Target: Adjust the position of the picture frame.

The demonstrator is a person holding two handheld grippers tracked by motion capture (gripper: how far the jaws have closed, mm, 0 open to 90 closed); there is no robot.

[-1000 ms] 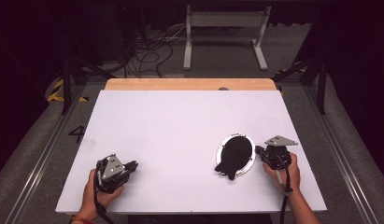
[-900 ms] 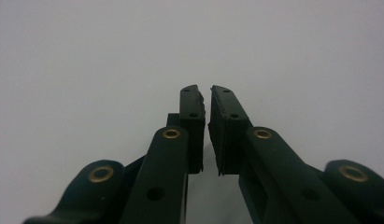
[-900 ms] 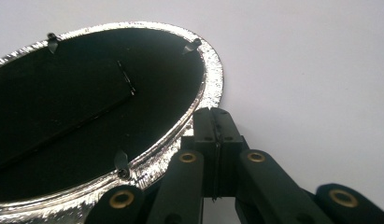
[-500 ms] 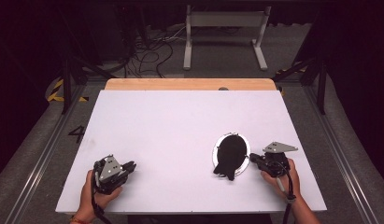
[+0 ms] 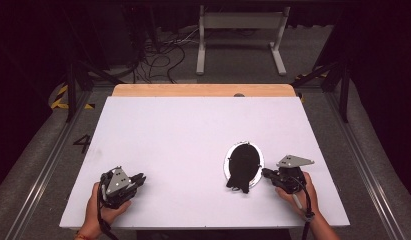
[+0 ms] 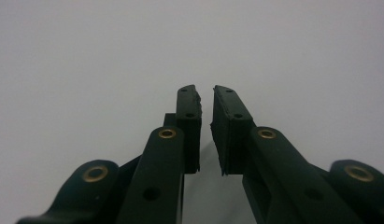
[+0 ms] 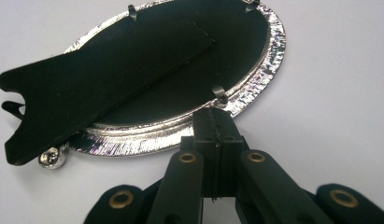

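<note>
An oval silver picture frame (image 5: 243,162) lies face down on the white table (image 5: 193,130), its black back and fold-out stand (image 7: 87,93) turned up. My right gripper (image 5: 265,172) is shut, jaws pressed together with nothing between them. In the right gripper view its tips (image 7: 216,114) touch the frame's shiny rim (image 7: 255,88) beside a small metal clip (image 7: 221,95). My left gripper (image 5: 141,177) rests low over bare table at the near left, far from the frame. A narrow gap parts its pads (image 6: 189,107), and nothing sits in it (image 6: 206,93).
A wooden strip (image 5: 203,90) runs along the table's far edge. Beyond it stand a metal stand (image 5: 240,35) and loose cables (image 5: 163,55) on the floor. Rails flank the table on both sides.
My right gripper has moved left against the frame, and the frame has slid a little to the left. The left hand has stayed where it was.
</note>
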